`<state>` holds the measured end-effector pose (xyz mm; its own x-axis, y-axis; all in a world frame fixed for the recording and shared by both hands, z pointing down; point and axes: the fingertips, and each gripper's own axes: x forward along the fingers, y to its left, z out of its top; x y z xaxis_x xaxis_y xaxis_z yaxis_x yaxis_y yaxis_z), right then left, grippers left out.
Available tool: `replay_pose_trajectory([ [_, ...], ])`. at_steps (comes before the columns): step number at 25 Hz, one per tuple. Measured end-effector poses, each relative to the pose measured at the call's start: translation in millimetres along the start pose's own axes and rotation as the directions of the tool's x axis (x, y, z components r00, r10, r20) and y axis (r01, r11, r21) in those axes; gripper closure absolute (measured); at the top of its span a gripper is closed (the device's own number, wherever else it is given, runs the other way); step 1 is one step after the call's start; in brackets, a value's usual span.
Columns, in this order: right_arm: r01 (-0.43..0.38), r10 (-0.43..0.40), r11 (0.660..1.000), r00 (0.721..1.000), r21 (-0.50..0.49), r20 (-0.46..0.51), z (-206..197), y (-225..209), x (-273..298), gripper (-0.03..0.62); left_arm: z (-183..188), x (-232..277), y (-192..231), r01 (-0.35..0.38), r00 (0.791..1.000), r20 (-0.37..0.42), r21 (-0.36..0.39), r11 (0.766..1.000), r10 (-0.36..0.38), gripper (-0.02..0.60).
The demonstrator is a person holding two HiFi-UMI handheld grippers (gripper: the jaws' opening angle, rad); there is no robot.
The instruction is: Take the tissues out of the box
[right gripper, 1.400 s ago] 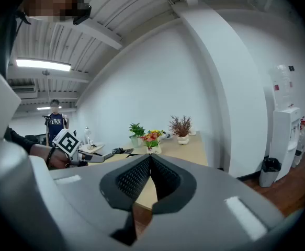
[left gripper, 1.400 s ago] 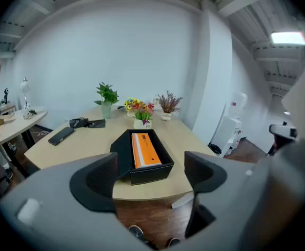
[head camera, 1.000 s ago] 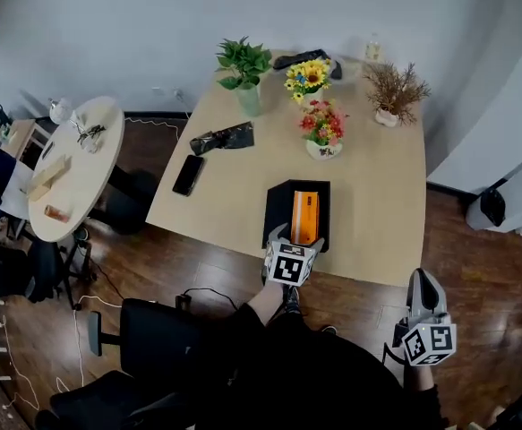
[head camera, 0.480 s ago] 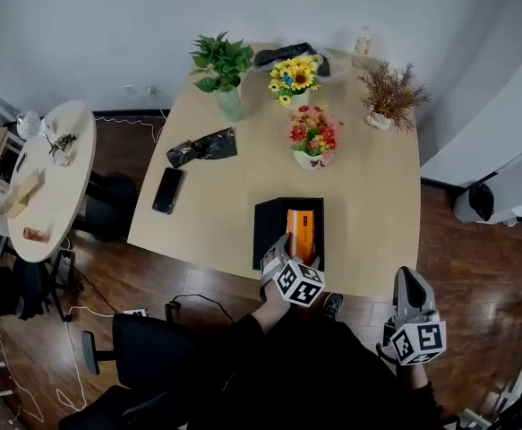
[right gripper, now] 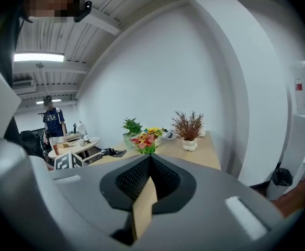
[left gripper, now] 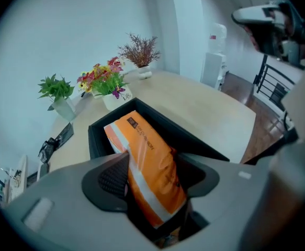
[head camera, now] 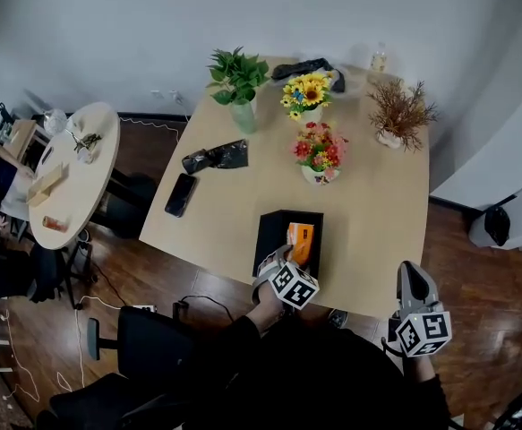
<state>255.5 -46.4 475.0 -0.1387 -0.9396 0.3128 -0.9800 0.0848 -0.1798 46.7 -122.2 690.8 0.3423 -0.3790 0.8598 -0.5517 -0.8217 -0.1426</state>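
- Orange tissue pack (left gripper: 144,161) tilted up inside black box (head camera: 271,227), lower centre of worktop (head camera: 377,204).
- Left gripper (head camera: 287,256): fingers (left gripper: 113,179) closing, pinching pack's near end.
- Right gripper (head camera: 411,280), lower right: clamped on thin tan card (right gripper: 143,208).
- Probably light, squashy, slick-wrapped; best taken across narrow sides.

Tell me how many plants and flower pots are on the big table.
4: a green leafy plant at the far left, sunflowers beside it, red and pink flowers nearer the box, a dried brown plant at the far right. None looks hidden.
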Motion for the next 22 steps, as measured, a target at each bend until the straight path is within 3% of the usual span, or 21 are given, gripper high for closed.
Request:
replay_pose_trajectory([
  [2,-0.004,0.004,1.0,1.0,0.007,-0.003,-0.6,-8.5,-0.1,0.592,0.4,-7.8,7.8,0.057,0.998,0.02,-0.106,0.993,-0.055,0.339],
  [4,-0.001,0.001,1.0,1.0,0.016,-0.004,-1.2,-17.4,-1.3,0.594,5.3,-24.6,17.7,0.124,0.991,0.08,-0.239,0.963,-0.108,0.342],
  [6,0.012,-0.012,0.999,1.0,0.03,-0.01,-4.2,-26.8,-3.8,0.593,12.5,-46.6,23.8,0.168,0.981,0.148,-0.31,0.936,-0.127,0.342],
  [8,0.026,-0.026,0.999,1.0,0.037,-0.017,-8.2,-33.2,-5.9,0.592,20.1,-68.3,26.2,0.181,0.972,0.201,-0.307,0.934,-0.122,0.342],
  [13,0.023,-0.023,1.0,0.999,0.009,-0.026,-9.1,-25.8,-1.2,0.592,41.3,-113.5,32.4,0.172,0.949,0.3,-0.227,0.958,-0.1,0.341],
  [18,0.0,0.0,1.0,1.0,0.0,-0.02,-4.0,-2.6,12.1,0.592,45.3,-150.0,63.3,0.126,0.92,0.39,-0.254,0.959,-0.017,0.337],
  [22,-0.029,0.029,0.999,0.999,-0.015,-0.023,-5.7,21.7,25.6,0.593,18.5,-160.5,102.7,0.059,0.924,0.378,-0.294,0.954,0.059,0.337],
])
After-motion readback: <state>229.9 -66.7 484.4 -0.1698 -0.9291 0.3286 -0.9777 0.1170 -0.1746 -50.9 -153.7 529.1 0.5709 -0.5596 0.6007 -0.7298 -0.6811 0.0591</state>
